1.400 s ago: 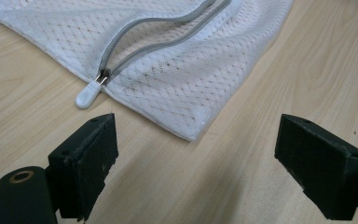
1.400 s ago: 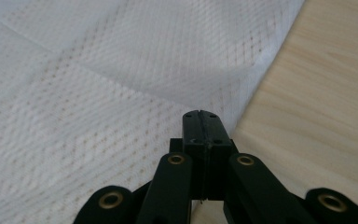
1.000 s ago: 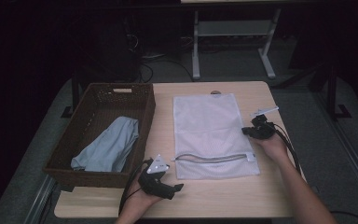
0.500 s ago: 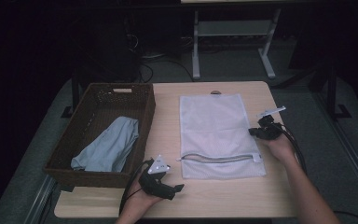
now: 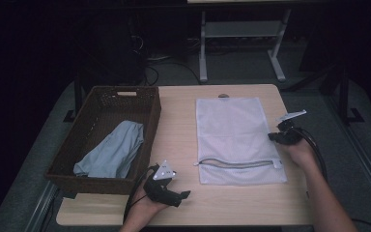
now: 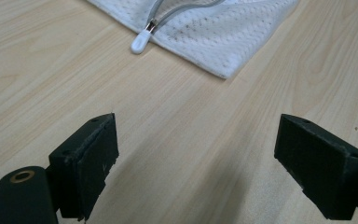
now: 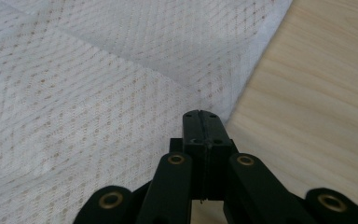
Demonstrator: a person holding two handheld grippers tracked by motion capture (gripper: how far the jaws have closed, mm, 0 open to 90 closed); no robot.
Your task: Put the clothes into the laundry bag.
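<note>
A white mesh bag (image 5: 232, 130) lies flat on the wooden table (image 5: 176, 121), its grey zipper (image 5: 236, 163) running across the near end. My right gripper (image 5: 273, 137) is shut on the bag's right edge; in the right gripper view the closed jaw tips (image 7: 202, 116) sit where the mesh (image 7: 98, 93) meets bare wood. My left gripper (image 5: 183, 196) rests near the table's front edge, open. In the left gripper view its jaws (image 6: 196, 154) stand wide apart over bare wood, with the bag's corner (image 6: 223, 42) and white zipper pull (image 6: 140, 42) ahead.
A dark wicker basket (image 5: 101, 96) stands at the table's left with a folded light-blue cloth (image 5: 113, 150) inside. Behind the table is a dark floor with cables and a white metal stand (image 5: 241, 43).
The right gripper has slid to the right and the mesh bag has shifted right with it, away from the basket. The left gripper has stayed put.
</note>
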